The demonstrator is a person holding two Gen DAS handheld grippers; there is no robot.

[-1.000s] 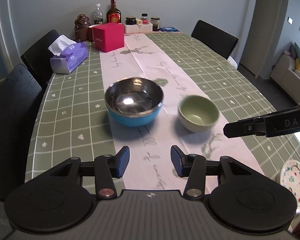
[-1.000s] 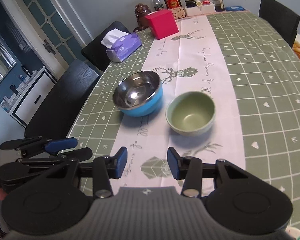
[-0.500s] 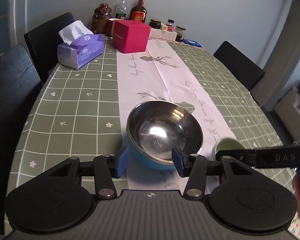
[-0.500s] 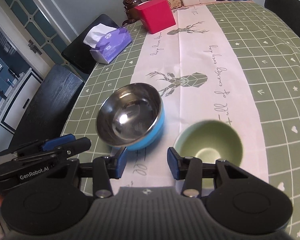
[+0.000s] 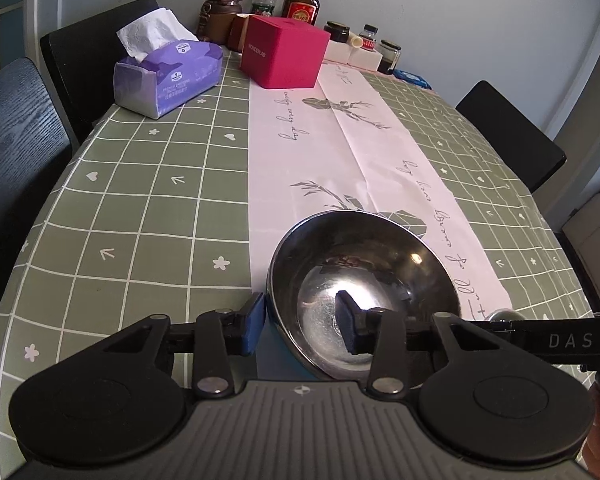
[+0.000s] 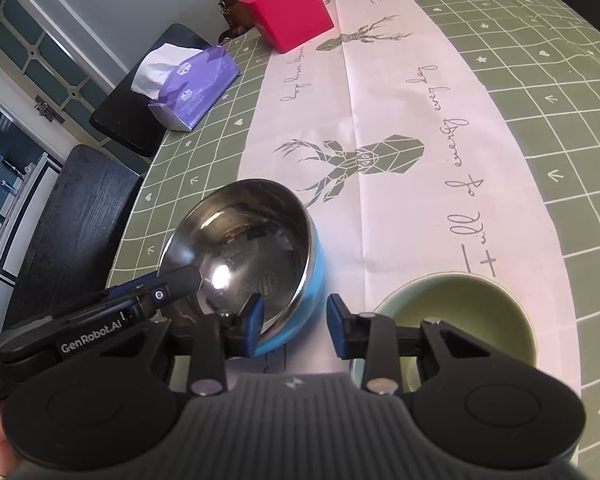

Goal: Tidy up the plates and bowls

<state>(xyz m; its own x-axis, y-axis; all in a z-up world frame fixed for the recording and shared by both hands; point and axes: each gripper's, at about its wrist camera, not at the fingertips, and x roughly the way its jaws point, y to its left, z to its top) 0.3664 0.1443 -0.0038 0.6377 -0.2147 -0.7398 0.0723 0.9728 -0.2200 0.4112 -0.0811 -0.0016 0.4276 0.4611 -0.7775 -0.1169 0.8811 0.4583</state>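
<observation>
A steel bowl with a blue outside (image 5: pixel 364 280) sits on the pink table runner; it also shows in the right wrist view (image 6: pixel 244 256). My left gripper (image 5: pixel 300 324) is open and straddles the bowl's near-left rim, one finger outside, one inside. A green ceramic bowl (image 6: pixel 456 316) sits right of the steel bowl. My right gripper (image 6: pixel 294 328) is open, low over the runner between the two bowls, with its right finger beside the green bowl's left rim. The left gripper also shows in the right wrist view (image 6: pixel 172 284) at the steel bowl's rim.
A purple tissue box (image 5: pixel 168 76), a pink box (image 5: pixel 284 52), bottles and jars (image 5: pixel 300 0) stand at the table's far end. Black chairs (image 5: pixel 16 148) line the left side and another (image 5: pixel 512 136) the right. The green checked tablecloth (image 5: pixel 140 216) covers the table.
Both grippers moved forward and down toward the bowls. The left gripper's fingers now straddle the steel bowl's rim. The right gripper has closed in on the green bowl.
</observation>
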